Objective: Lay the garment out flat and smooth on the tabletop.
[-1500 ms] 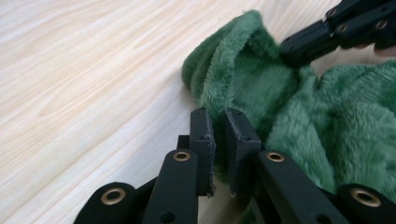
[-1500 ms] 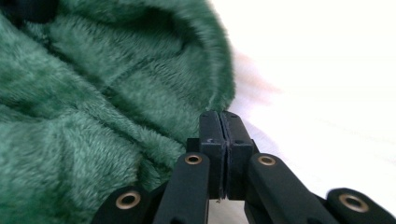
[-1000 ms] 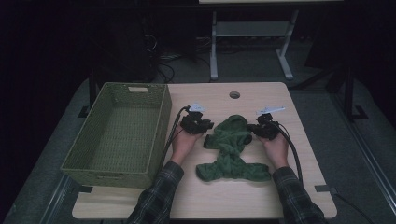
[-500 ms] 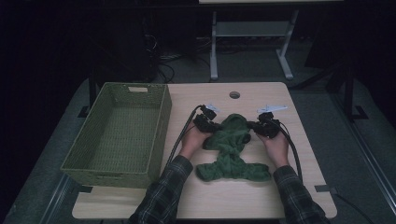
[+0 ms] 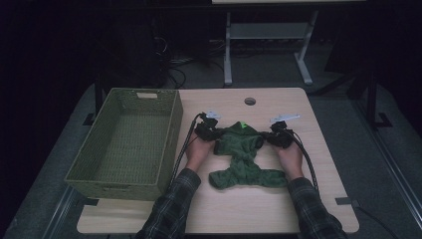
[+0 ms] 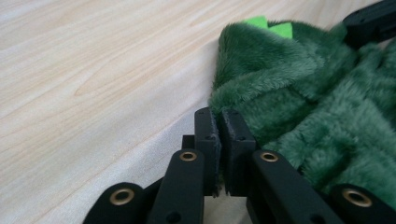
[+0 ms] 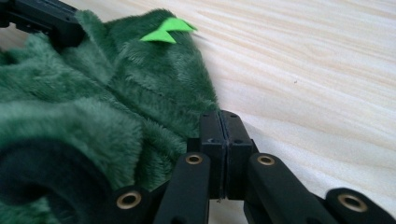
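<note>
We worked at a table of pale wood, its far edge marked by a small round hole. On its left side stood a basket, woven and olive green, long and rectangular with a cut-out handle in its far wall; nothing lay inside it, and we could see its woven floor bare from end to end. Just to its right, near the middle of the table, lay the garment, a dark green plush piece spread flat on the wood, wider at the near end and gathered toward the far end. It was wholly outside the basket and apart from it. A bright green tab stuck up from its far edge.

Our left gripper had just been closing, and its jaws pinched the left far corner of the garment, plush caught between the pads with a thin slit remaining. Our right gripper was clenched tight, jaws pressed together at the right far edge of the garment; whether fabric was caught between them we could not tell.
</note>
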Motion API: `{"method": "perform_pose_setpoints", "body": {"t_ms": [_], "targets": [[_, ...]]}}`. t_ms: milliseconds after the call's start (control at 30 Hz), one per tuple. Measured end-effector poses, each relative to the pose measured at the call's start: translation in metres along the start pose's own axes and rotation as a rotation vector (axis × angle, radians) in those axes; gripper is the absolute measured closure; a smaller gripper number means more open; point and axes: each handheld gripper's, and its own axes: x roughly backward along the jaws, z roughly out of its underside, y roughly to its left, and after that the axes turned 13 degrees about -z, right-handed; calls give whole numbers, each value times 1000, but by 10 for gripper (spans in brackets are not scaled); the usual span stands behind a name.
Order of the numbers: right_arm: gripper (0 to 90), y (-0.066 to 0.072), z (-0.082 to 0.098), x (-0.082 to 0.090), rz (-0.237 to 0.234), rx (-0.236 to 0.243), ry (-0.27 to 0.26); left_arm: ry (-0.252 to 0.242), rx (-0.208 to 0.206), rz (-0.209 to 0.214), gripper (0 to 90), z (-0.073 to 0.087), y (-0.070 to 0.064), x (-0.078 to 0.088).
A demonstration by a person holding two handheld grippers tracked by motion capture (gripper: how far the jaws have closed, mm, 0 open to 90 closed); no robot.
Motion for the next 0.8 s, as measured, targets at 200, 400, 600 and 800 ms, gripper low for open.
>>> {"method": "perform_pose_setpoints", "body": {"t_ms": [200, 400, 600, 800], "targets": [[748, -3, 1, 6, 9, 11, -4, 4, 27, -1, 665, -3, 0, 7], [608, -4, 0, 25, -23, 1, -19, -10, 19, 4, 537, -4, 0, 27], [541, 4, -1, 40, -35, 15, -3, -15, 9, 29, 442, 1, -3, 46], [458, 13, -4, 56, -23, 23, -9, -31, -28, 60, 385, 5, -16, 68]]}}
